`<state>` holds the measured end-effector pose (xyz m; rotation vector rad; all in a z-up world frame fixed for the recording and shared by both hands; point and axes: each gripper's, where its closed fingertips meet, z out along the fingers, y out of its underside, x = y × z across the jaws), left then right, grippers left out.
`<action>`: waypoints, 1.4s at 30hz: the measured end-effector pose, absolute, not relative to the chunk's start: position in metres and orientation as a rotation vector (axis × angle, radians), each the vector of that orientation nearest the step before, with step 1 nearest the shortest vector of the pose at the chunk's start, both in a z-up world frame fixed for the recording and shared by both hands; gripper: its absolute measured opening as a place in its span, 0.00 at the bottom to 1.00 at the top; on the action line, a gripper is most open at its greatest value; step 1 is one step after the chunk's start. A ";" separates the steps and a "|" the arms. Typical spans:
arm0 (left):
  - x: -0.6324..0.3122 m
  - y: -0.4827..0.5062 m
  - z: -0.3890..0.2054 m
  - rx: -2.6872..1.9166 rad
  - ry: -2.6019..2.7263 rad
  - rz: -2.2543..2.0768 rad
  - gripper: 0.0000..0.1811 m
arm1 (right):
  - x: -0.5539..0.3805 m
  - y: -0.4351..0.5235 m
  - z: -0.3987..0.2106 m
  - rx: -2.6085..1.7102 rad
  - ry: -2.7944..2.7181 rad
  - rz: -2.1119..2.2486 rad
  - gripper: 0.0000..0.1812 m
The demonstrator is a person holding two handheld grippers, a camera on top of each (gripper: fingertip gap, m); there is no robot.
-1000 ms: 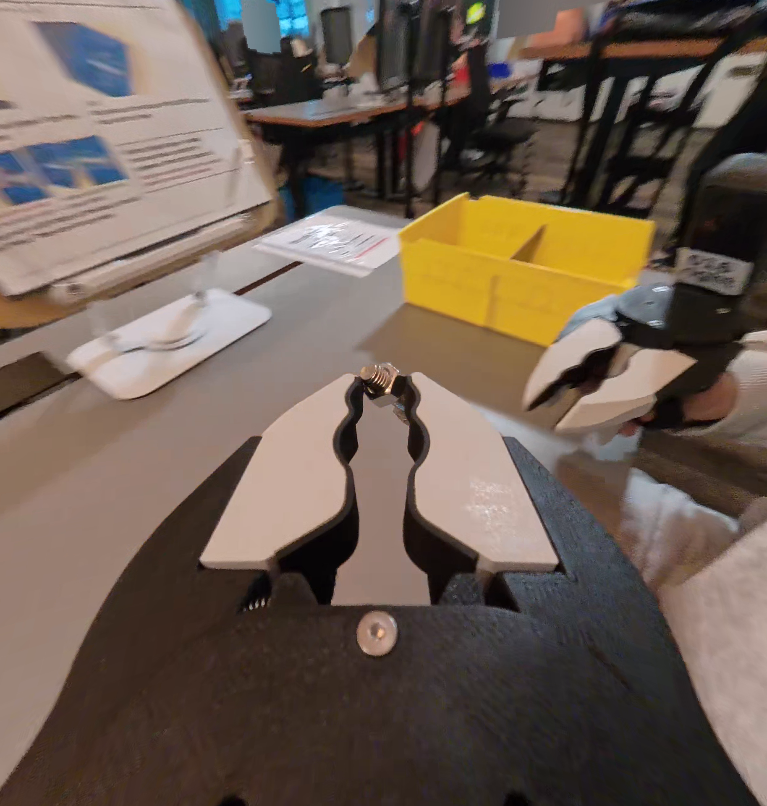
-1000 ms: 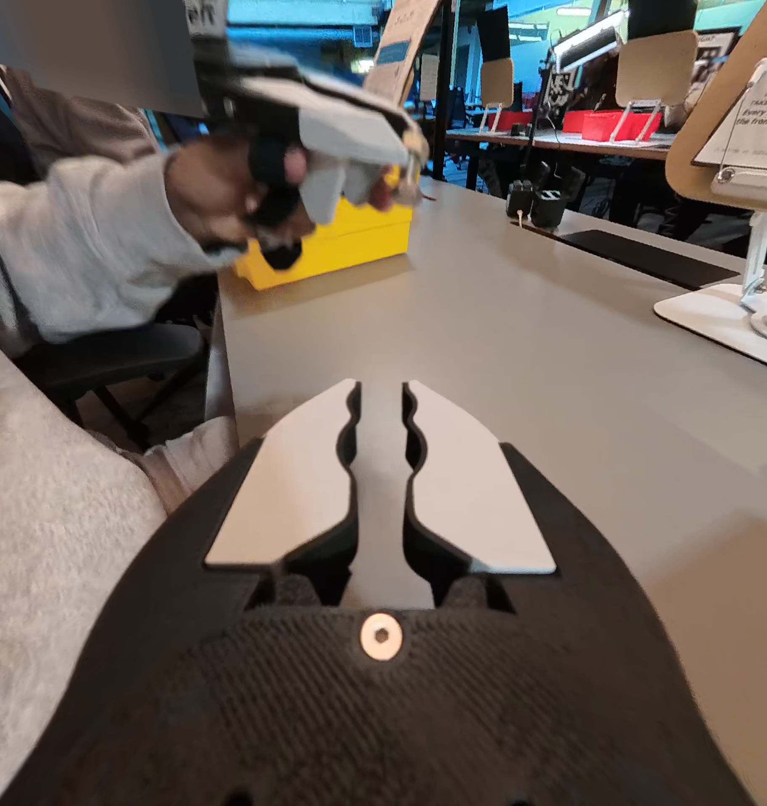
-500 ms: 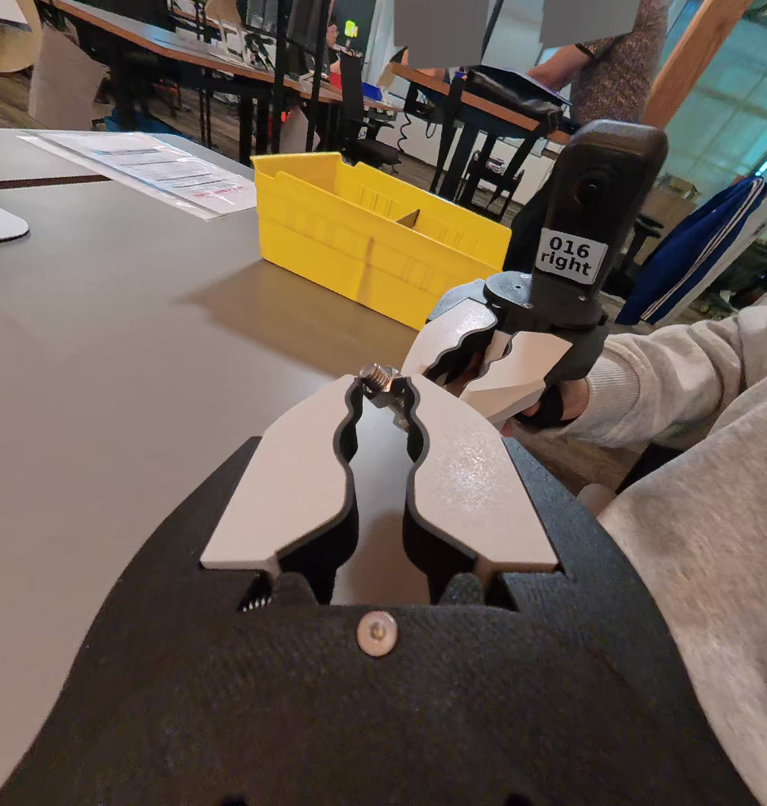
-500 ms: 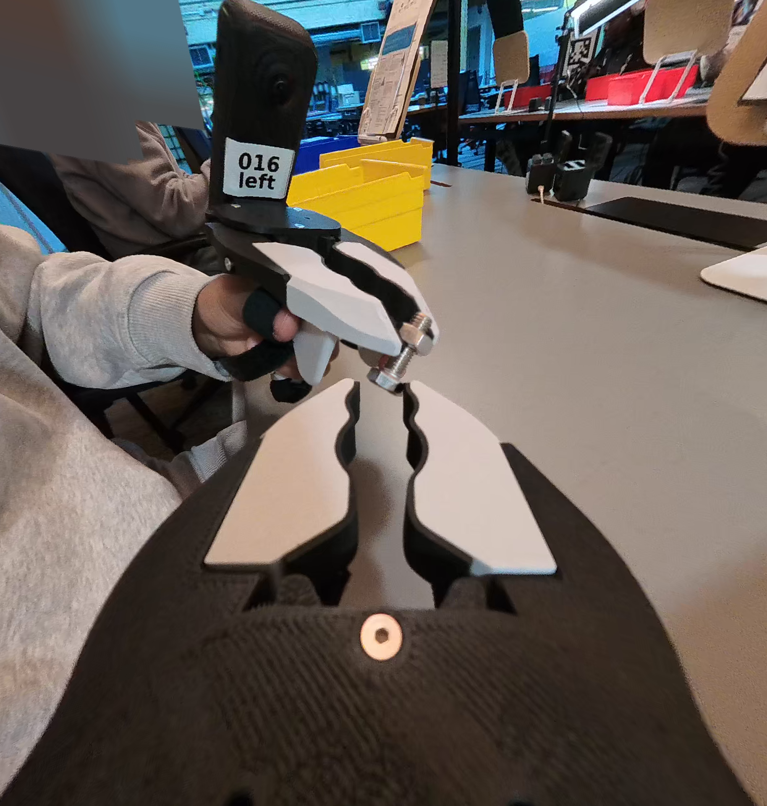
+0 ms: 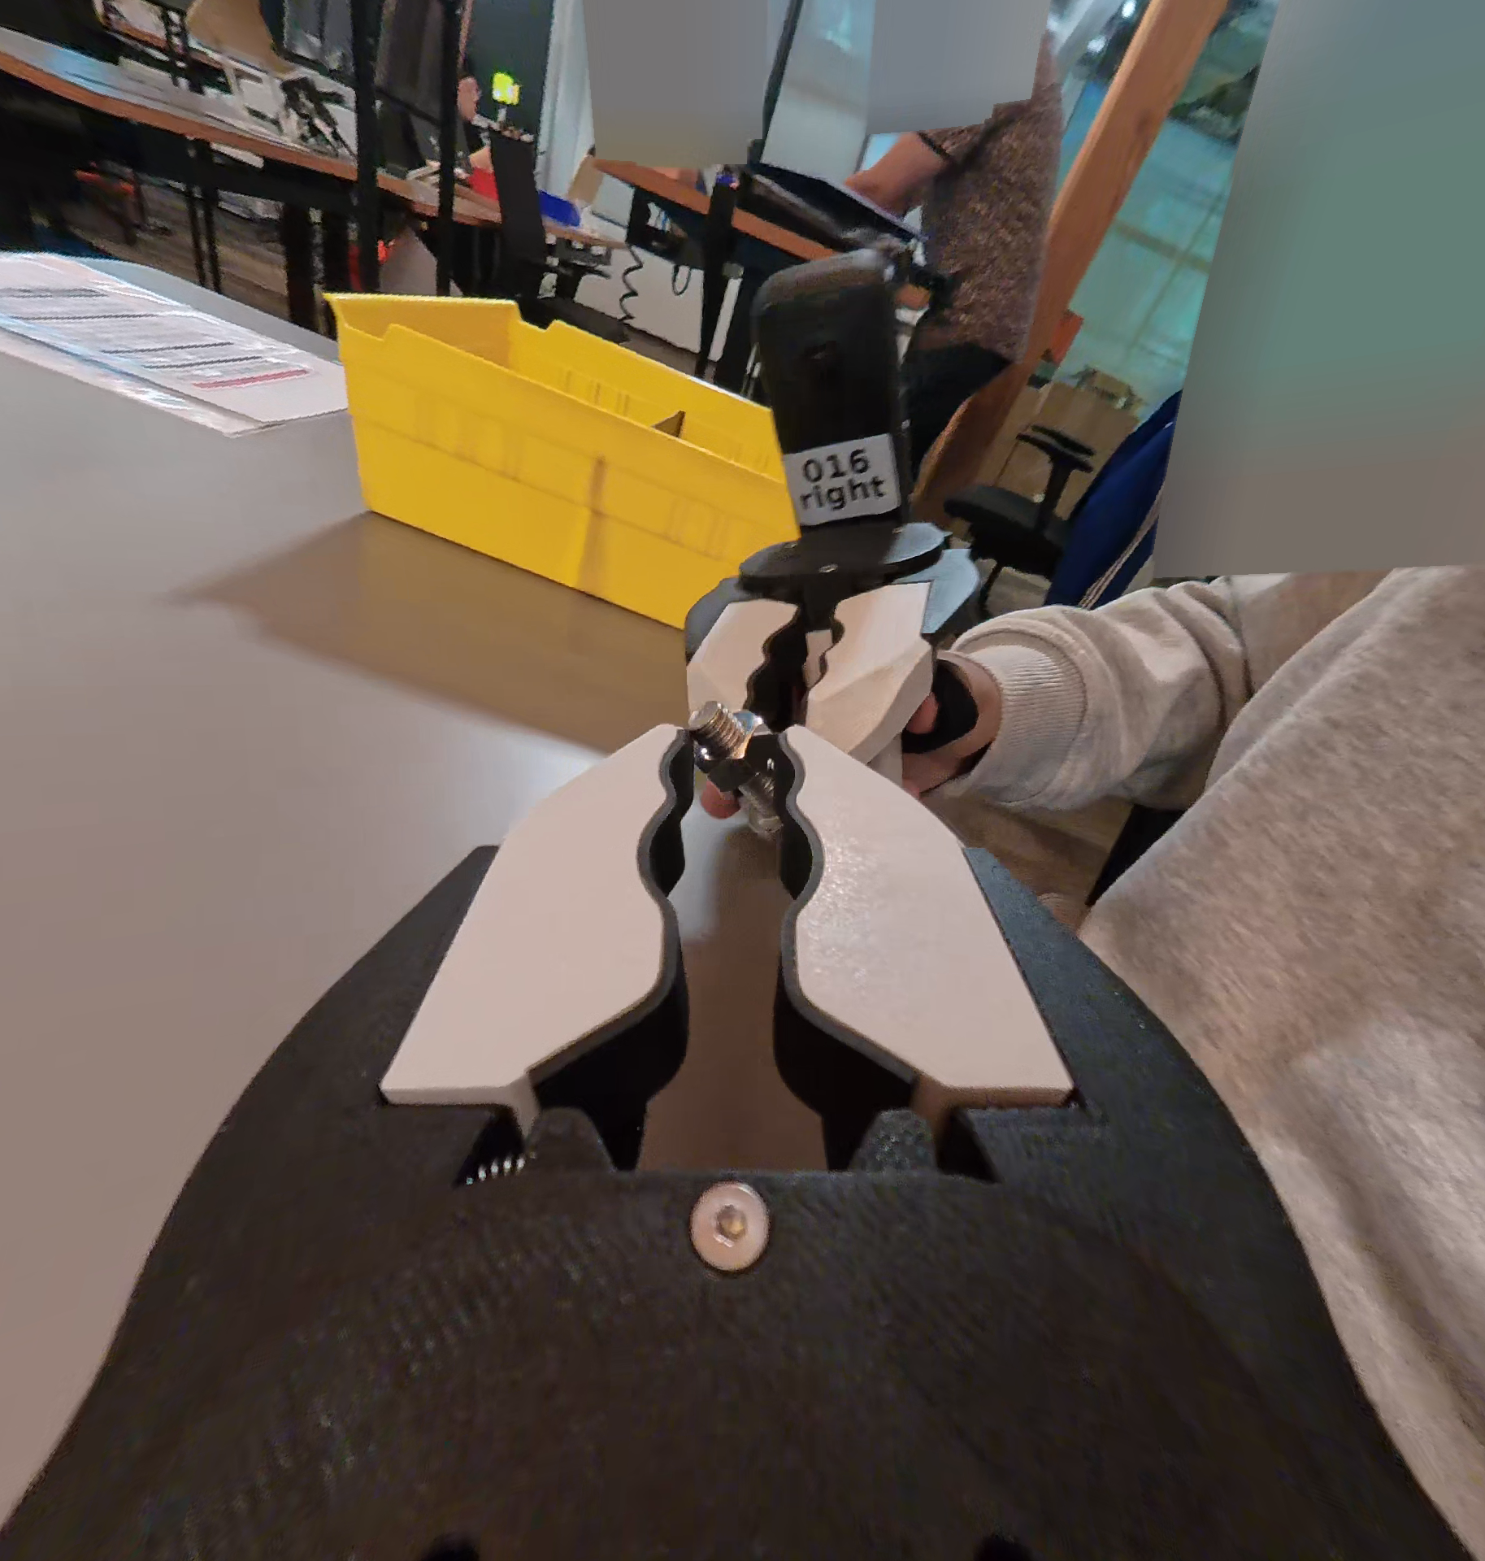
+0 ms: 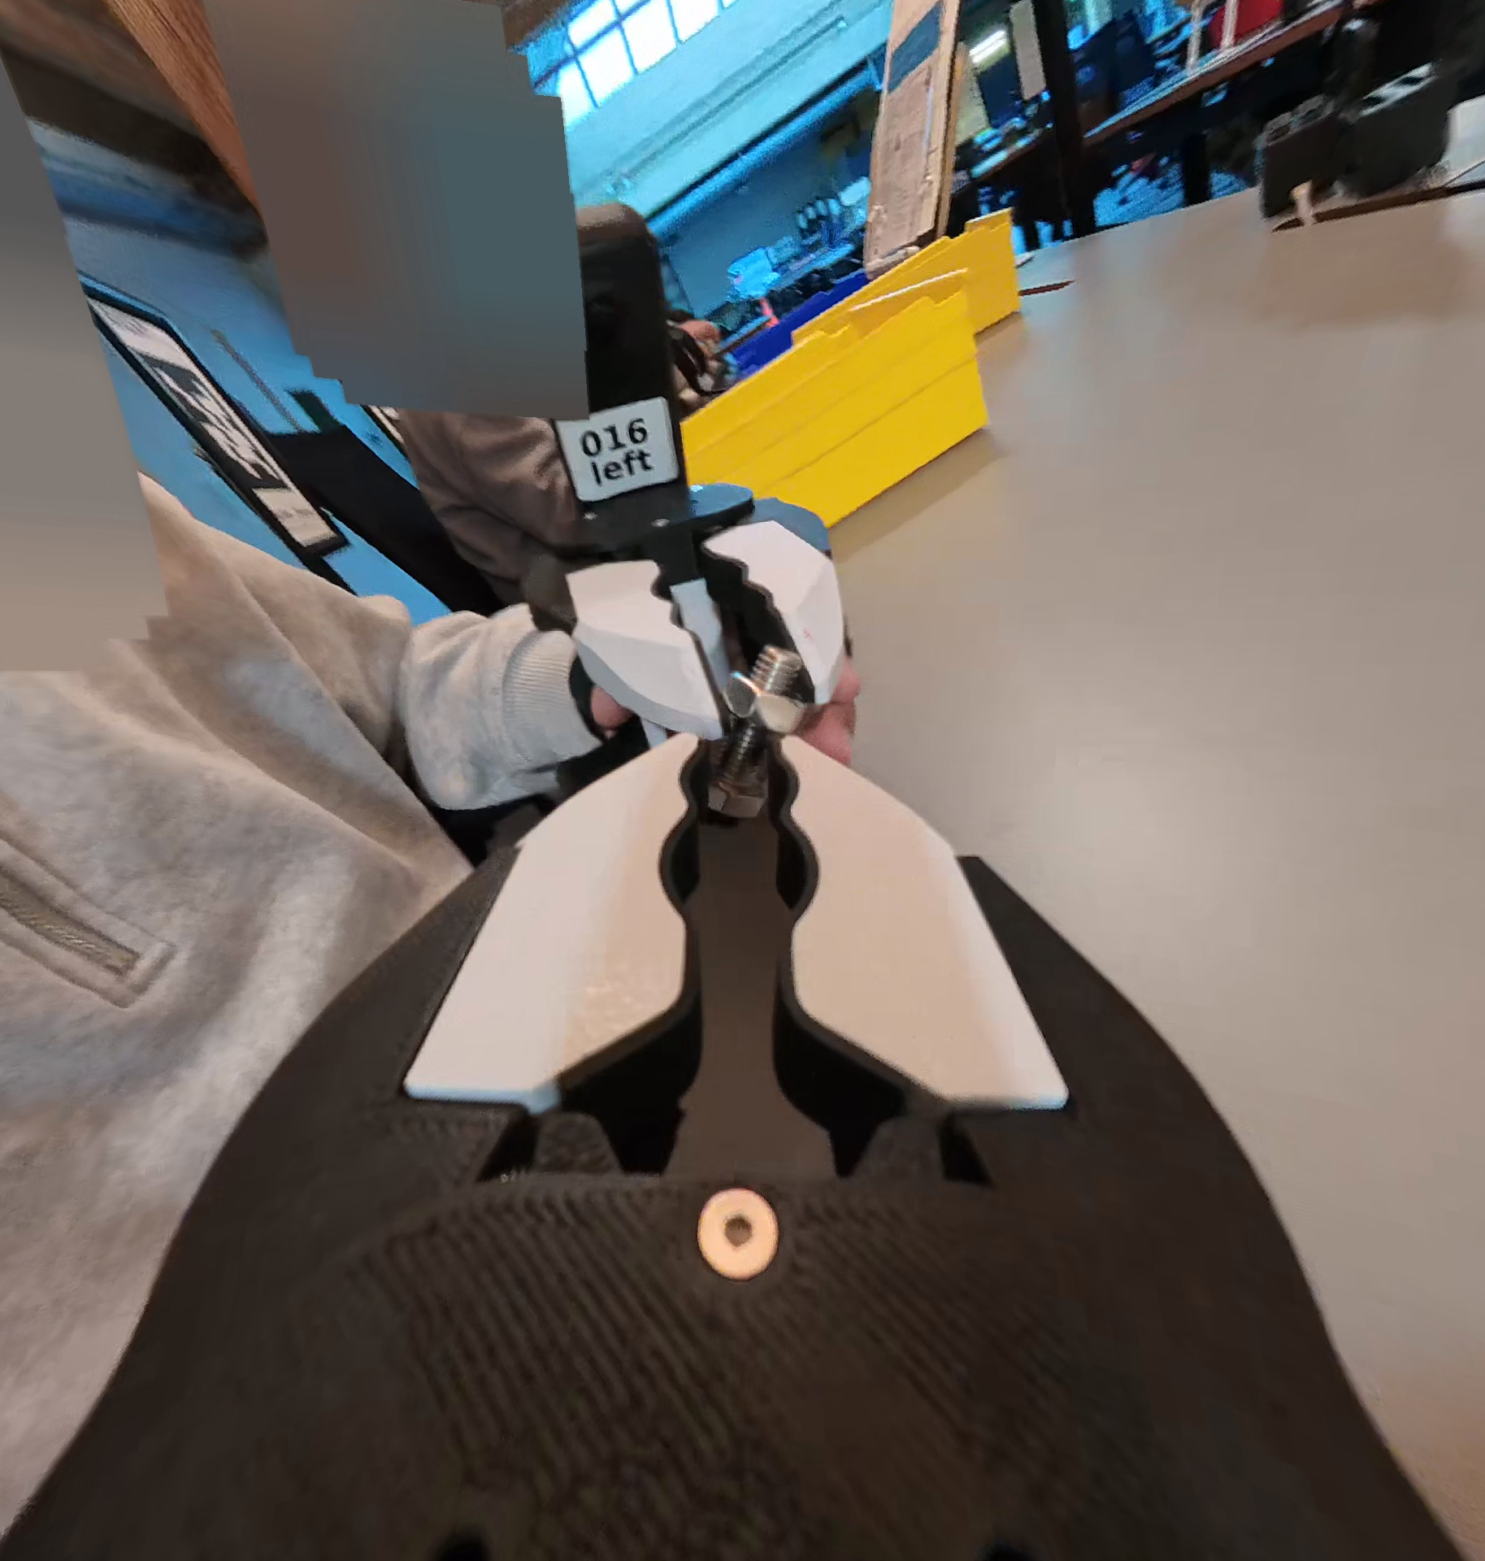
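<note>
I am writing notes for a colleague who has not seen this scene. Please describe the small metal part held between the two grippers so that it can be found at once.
On the near side of the grey table, before the yellow bin, the two grippers meet tip to tip. The left gripper is shut on a threaded steel bolt with a hex nut, whose lower end lies between the right gripper's fingertips. It is the only shiny metal thing there.

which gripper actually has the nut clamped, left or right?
The left gripper: its tips are shut on the nut threaded on the bolt. The right gripper only brackets the bolt's head end; whether it grips is unclear.
</note>
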<state>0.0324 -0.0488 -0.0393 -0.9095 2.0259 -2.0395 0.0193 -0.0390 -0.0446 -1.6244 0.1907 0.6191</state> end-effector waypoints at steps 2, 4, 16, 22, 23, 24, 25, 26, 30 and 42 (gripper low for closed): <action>0.031 -0.050 -0.037 -0.904 2.017 -2.083 0.10 | 0.017 -0.040 -0.043 -1.586 0.214 0.719 0.07; 0.029 -0.051 -0.035 -0.896 2.007 -2.115 0.10 | 0.017 -0.040 -0.041 -1.554 0.233 0.783 0.06; 0.021 -0.055 -0.025 -0.895 1.983 -2.228 0.17 | 0.014 -0.043 -0.037 -1.517 0.239 0.836 0.05; 0.027 -0.050 -0.030 -0.967 1.978 -2.193 0.21 | 0.028 -0.048 -0.028 -1.450 0.257 0.773 0.05; 0.028 -0.050 -0.031 -0.989 1.980 -2.195 0.20 | 0.030 -0.049 -0.026 -1.436 0.252 0.748 0.05; 0.028 -0.051 -0.033 -1.004 1.984 -2.202 0.19 | 0.031 -0.050 -0.024 -1.421 0.242 0.721 0.05; 0.027 -0.052 -0.033 -1.013 1.992 -2.216 0.17 | 0.032 -0.050 -0.021 -1.405 0.228 0.691 0.05; 0.026 -0.054 -0.034 -1.020 2.004 -2.230 0.17 | 0.032 -0.051 -0.018 -1.391 0.214 0.665 0.05; 0.021 -0.061 -0.035 -0.990 2.032 -2.244 0.17 | 0.026 -0.050 -0.014 -1.388 0.166 0.619 0.05; 0.013 -0.065 -0.027 -0.883 2.012 -2.284 0.13 | 0.017 -0.048 -0.017 -1.421 0.116 0.606 0.05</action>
